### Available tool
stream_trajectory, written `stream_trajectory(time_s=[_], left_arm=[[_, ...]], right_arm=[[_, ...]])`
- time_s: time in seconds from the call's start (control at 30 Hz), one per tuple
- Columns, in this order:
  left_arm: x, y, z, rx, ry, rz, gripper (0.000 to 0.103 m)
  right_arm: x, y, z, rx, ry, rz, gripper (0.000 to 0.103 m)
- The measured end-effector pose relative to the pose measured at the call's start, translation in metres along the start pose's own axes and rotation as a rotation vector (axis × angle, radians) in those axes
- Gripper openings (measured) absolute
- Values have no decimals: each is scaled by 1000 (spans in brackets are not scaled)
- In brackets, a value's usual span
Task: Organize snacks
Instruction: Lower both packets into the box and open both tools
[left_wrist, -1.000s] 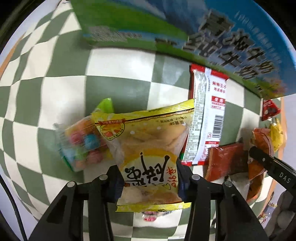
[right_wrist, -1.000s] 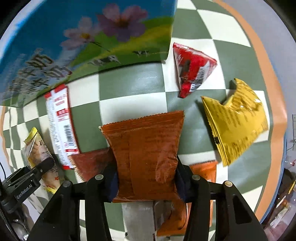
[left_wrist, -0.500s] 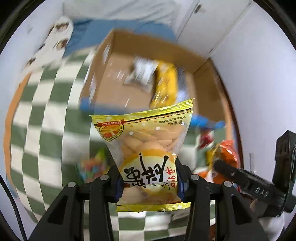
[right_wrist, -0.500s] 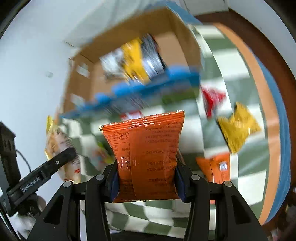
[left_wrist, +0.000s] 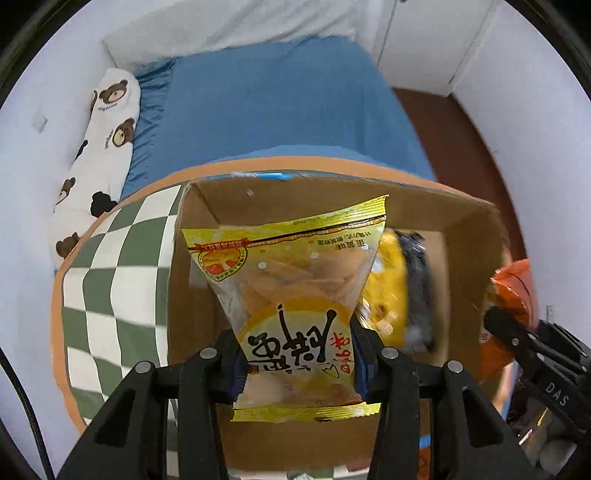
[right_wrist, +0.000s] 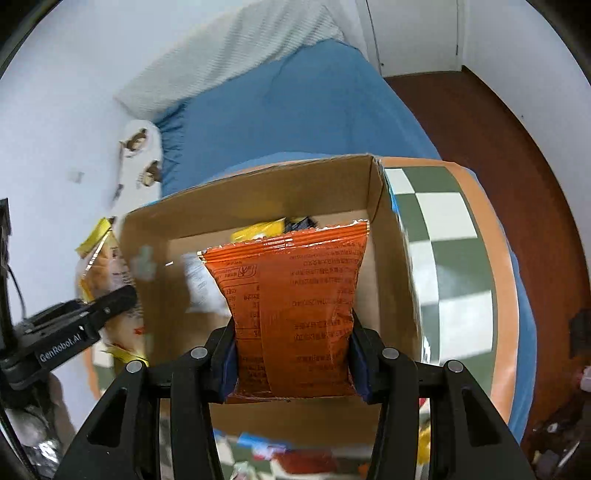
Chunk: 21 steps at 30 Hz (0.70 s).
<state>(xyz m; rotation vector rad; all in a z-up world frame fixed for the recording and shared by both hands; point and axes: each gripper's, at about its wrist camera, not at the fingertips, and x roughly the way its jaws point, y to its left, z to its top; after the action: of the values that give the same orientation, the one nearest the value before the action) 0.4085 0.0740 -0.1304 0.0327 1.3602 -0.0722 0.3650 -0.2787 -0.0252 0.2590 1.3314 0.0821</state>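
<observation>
Left claw (left_wrist: 297, 363) pinches the yellow snack bag (left_wrist: 291, 295), right claw (right_wrist: 291, 360) pinches the orange packet (right_wrist: 291, 302); both poised at frame centre over the open cardboard box (right_wrist: 258, 188), seemingly for dropping in.

Ahead of each tool, the green-and-white checkered surface (left_wrist: 110, 295) with an orange border carries an open cardboard box (right_wrist: 388, 258), with blurred snack packets (right_wrist: 295, 458) lying below the tool.

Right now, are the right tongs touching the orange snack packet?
Touching. The right wrist view shows the right tongs closed on the orange snack packet, both pads pinching its lower sides above the cardboard box.
</observation>
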Motion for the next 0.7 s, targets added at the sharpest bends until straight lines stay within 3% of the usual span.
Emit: stream_trajectory(time_s=[0.2, 0.37, 0.4, 0.43, 0.47, 0.5, 0.57, 0.6, 0.7], left_arm=[[53, 13, 32, -8, 91, 60, 42], [70, 24, 46, -22, 108, 75, 43], [70, 24, 48, -33, 113, 64, 43], [72, 27, 49, -45, 119, 55, 46], [73, 29, 50, -57, 124, 50, 51], [74, 31, 51, -68, 131, 37, 54], [73, 33, 52, -78, 123, 15, 75], [73, 33, 51, -77, 117, 12, 81], [70, 32, 48, -75, 103, 3, 85]], right_arm=[[49, -9, 26, 18, 52, -34, 51], [76, -13, 40, 35, 87, -50, 52], [82, -13, 42, 35, 101, -56, 61], [86, -14, 43, 36, 110, -61, 83], [91, -14, 44, 34, 117, -69, 93], [92, -14, 44, 31, 117, -74, 96], [97, -14, 44, 31, 121, -81, 96], [97, -14, 44, 28, 121, -85, 96], [99, -14, 43, 19, 114, -89, 97]])
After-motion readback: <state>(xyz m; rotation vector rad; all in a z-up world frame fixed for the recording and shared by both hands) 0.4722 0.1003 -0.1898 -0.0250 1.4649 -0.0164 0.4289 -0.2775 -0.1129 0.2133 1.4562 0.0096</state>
